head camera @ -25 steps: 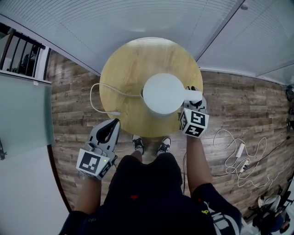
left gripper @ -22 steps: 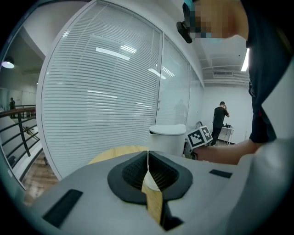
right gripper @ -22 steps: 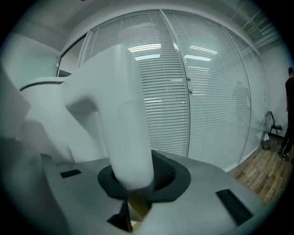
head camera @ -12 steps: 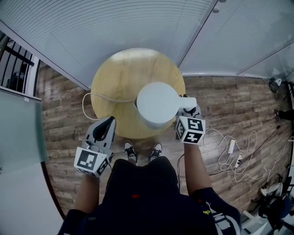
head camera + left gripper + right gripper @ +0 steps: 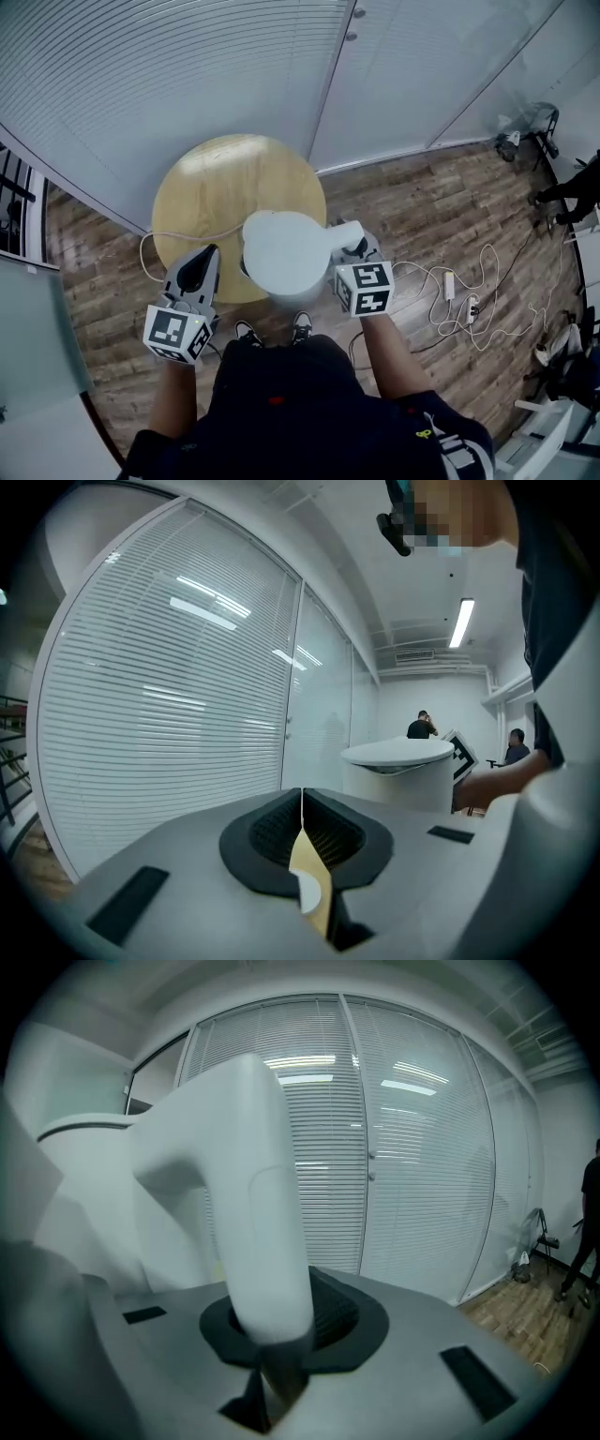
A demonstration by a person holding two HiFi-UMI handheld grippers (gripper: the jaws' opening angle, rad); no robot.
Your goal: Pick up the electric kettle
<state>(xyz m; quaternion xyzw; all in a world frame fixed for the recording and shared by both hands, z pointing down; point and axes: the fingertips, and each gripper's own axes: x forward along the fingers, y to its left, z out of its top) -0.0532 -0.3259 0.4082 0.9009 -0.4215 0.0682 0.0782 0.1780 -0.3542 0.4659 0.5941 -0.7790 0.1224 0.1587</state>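
Over the near edge of the round wooden surface (image 5: 202, 183), the white electric kettle (image 5: 279, 251) hangs from its handle (image 5: 251, 1194), which juts out on the side away from the surface's centre. The right claw (image 5: 352, 247) is clamped on that handle: in the right gripper view the white grip fills the gap between the jaws, with the dark pads pressed against it on both sides. The left claw (image 5: 195, 272) hovers just beside the surface's near-left edge, its jaws together with nothing between them, taking no part in the hold. In the left gripper view the kettle's body shows at about that claw's own height with open room behind it, so it reads as lifted clear of the surface, not resting on it. A thin white cord (image 5: 153, 246) loops off the surface's left edge and runs back toward the kettle. Whether a base sits beneath the kettle is hidden. The grasp looks done and the lift well under way; only holding steady seems left.
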